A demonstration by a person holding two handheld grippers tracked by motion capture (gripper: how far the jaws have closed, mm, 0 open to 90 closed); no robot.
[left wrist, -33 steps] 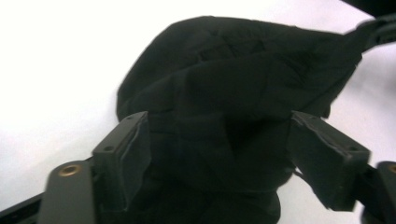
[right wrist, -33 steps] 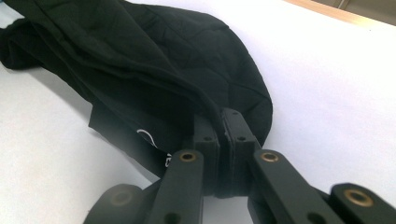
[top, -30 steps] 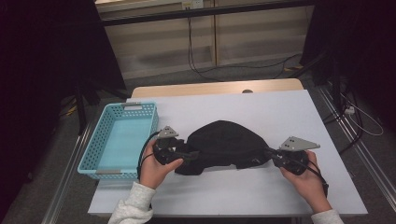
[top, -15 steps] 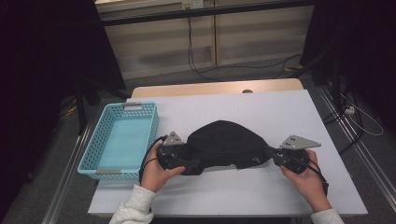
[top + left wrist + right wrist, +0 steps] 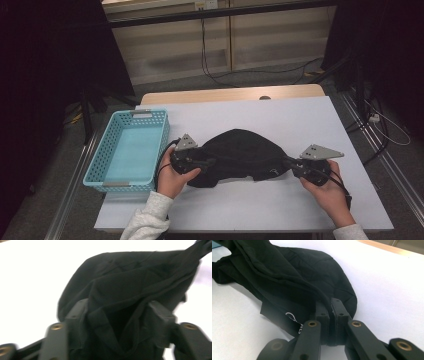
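Right gripper is clamped on the black garment (frame centre). Left gripper jaws, just closing, straddle bunched fabric.

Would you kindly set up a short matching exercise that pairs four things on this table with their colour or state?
Things:
1. black garment
2. basket
3. right tongs
4. left tongs

States:
A. light blue, standing at the table's left edge
B. pinched shut on a corner of the cloth
C. jaws apart with folds of cloth between them, having just been closing
D. lying bunched on the white table, stretched between both hands

Pairs: 1-D, 2-A, 3-B, 4-C
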